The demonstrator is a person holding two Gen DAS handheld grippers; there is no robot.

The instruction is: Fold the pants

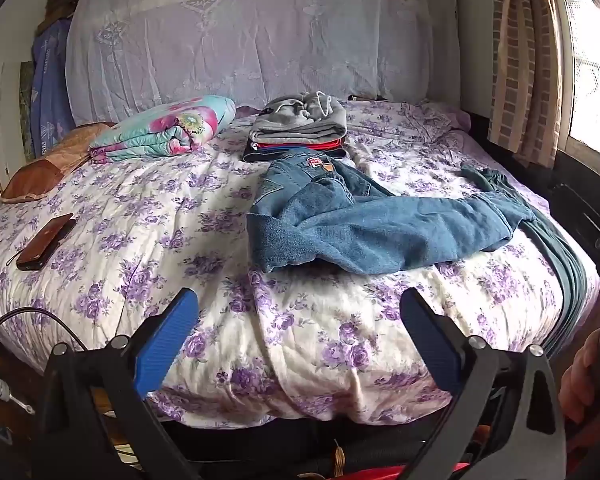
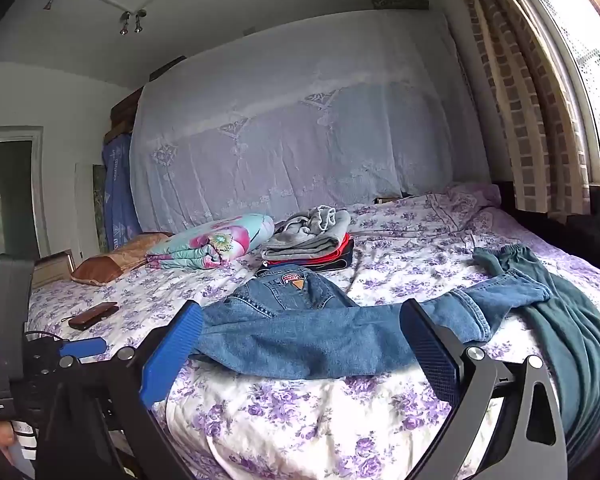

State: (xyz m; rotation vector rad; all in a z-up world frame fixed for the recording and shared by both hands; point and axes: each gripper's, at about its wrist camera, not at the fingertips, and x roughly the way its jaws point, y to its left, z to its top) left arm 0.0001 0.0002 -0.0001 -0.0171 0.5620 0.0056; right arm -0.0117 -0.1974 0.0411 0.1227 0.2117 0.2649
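Blue jeans lie crumpled on the floral bedspread, waist toward the back, legs running right. They also show in the right wrist view. Dark green pants lie beside them at the bed's right edge, also in the right wrist view. My left gripper is open and empty, above the bed's near edge, short of the jeans. My right gripper is open and empty, low and close in front of the jeans' legs. The left gripper shows at the left there.
A stack of folded clothes sits behind the jeans. A folded floral quilt and a brown pillow lie at the back left. A phone lies on the bed's left. Curtain and window are at right.
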